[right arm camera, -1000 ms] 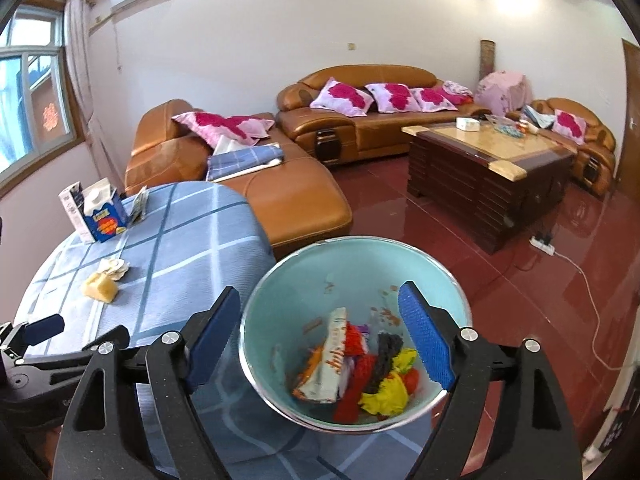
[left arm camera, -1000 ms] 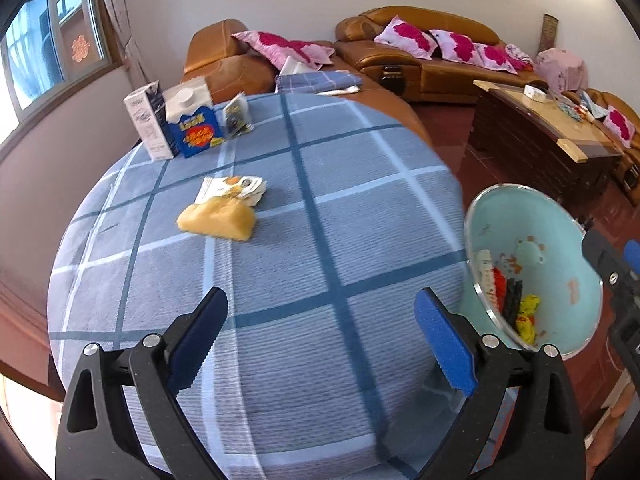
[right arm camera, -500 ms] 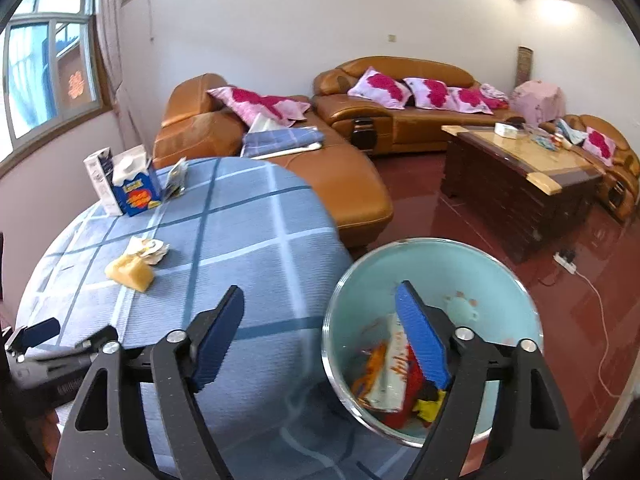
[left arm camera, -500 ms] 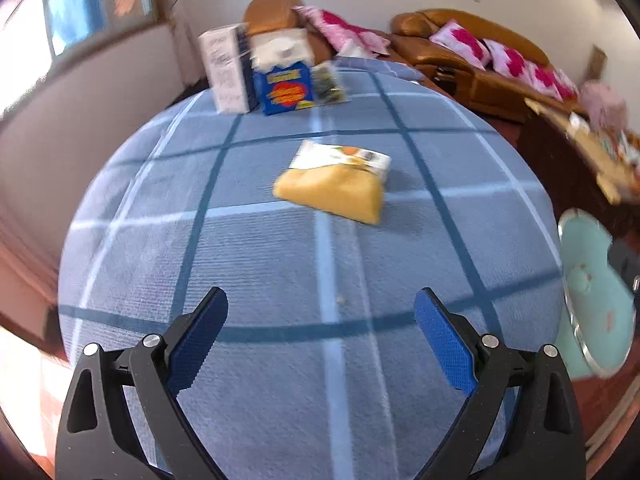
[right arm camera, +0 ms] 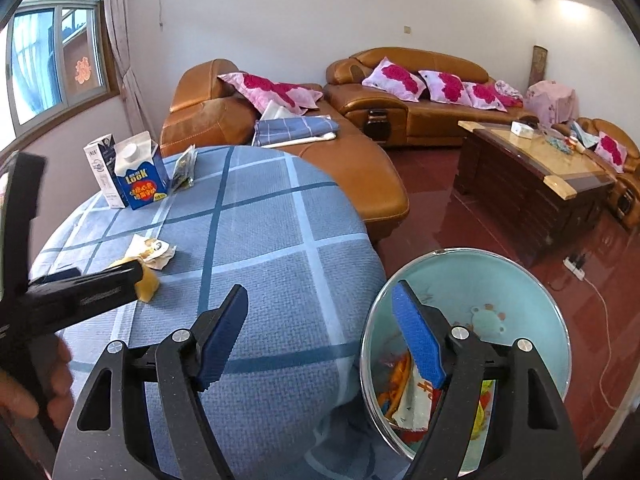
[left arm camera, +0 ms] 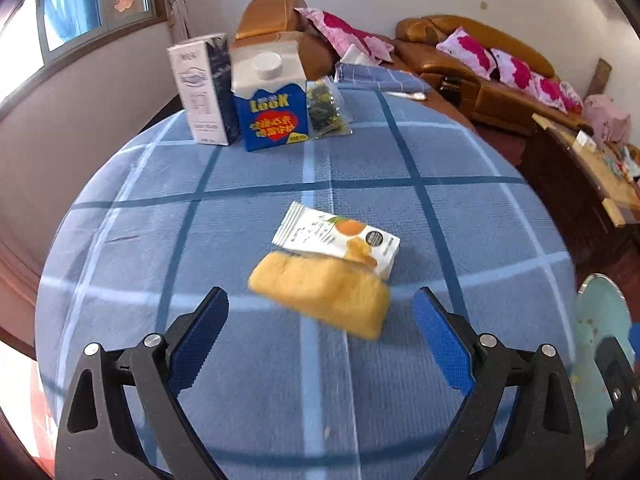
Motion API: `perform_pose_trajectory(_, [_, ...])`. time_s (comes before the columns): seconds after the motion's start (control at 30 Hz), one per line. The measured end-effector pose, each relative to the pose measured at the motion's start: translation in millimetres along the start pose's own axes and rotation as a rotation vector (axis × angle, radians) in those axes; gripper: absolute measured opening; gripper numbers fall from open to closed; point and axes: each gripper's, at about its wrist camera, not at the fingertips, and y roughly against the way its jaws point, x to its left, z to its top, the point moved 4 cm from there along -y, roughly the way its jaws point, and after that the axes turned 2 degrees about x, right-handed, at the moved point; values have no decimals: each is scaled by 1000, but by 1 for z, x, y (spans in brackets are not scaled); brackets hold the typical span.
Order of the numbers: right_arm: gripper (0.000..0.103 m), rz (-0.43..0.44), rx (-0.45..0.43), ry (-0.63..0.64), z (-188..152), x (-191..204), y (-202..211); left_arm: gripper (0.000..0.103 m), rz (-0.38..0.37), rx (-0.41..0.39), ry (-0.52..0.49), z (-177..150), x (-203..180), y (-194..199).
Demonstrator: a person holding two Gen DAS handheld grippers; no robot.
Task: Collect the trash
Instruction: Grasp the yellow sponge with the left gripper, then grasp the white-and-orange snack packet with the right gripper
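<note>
A yellow spongy piece (left arm camera: 320, 296) lies on the blue checked tablecloth (left arm camera: 360, 152), touching a white snack wrapper (left arm camera: 336, 236) with an orange picture. My left gripper (left arm camera: 320, 295) hovers over it, jaws wide and closing, the yellow piece between the fingertips but untouched by the pads. In the right wrist view the same piece (right arm camera: 149, 285) and wrapper (right arm camera: 156, 250) sit at the left, behind the left gripper's finger (right arm camera: 88, 286). My right gripper (right arm camera: 320, 290) is open and empty above the table edge. The teal trash bin (right arm camera: 520, 280), holding coloured wrappers, stands beside the table under its right finger.
A white carton (left arm camera: 204, 92), a blue LOOK carton (left arm camera: 272, 108) and a clear packet (left arm camera: 326, 108) stand at the table's far edge. The bin's rim (left arm camera: 600, 312) shows at the right. Brown sofas (right arm camera: 400, 120), a wooden coffee table (right arm camera: 532, 184) and a hand (right arm camera: 36, 392) are around.
My left gripper swept across the table up to the yellow piece and wrapper, which now look much larger. In the right view the bin slid from between the fingers to the right.
</note>
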Motion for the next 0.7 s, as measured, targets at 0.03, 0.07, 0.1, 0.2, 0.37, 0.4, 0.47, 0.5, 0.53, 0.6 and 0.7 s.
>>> perform_pose_trajectory(0.03, [74,0,2,0,0,0,-2,87,-5,16,3,1,-1,-7])
perform_pose_trajectory(0.07, [74,0,5,0,1,0,-4,82,-13,41,9,1,-1,-16])
perform_pose_trajectory(0.1, [74,1,9,0,2,0,-6,76,-19,55,14,1,1,-21])
perform_pose_trajectory(0.2, [74,10,18,4,5,6,-14,68,-50,60,21,-2,9,-25])
perform_pose_trajectory(0.37, [74,52,26,24,17,24,-28,47,-97,54,-8,-10,23,-17])
perform_pose_trajectory(0.4, [74,63,26,30,20,29,-31,45,-107,58,-5,-13,30,-14])
perform_pose_trajectory(0.47, [74,93,30,53,26,44,-39,43,-90,51,1,-16,45,-9])
perform_pose_trajectory(0.5, [74,112,33,66,29,51,-42,42,-86,50,7,-17,51,-7])
perform_pose_trajectory(0.53, [74,134,37,81,31,59,-46,41,-88,51,17,-18,59,-6])
perform_pose_trajectory(0.6, [74,162,43,123,35,78,-55,41,-89,52,41,-20,78,-3])
perform_pose_trajectory(0.7, [74,254,86,184,39,108,-73,40,-83,38,50,-22,98,4])
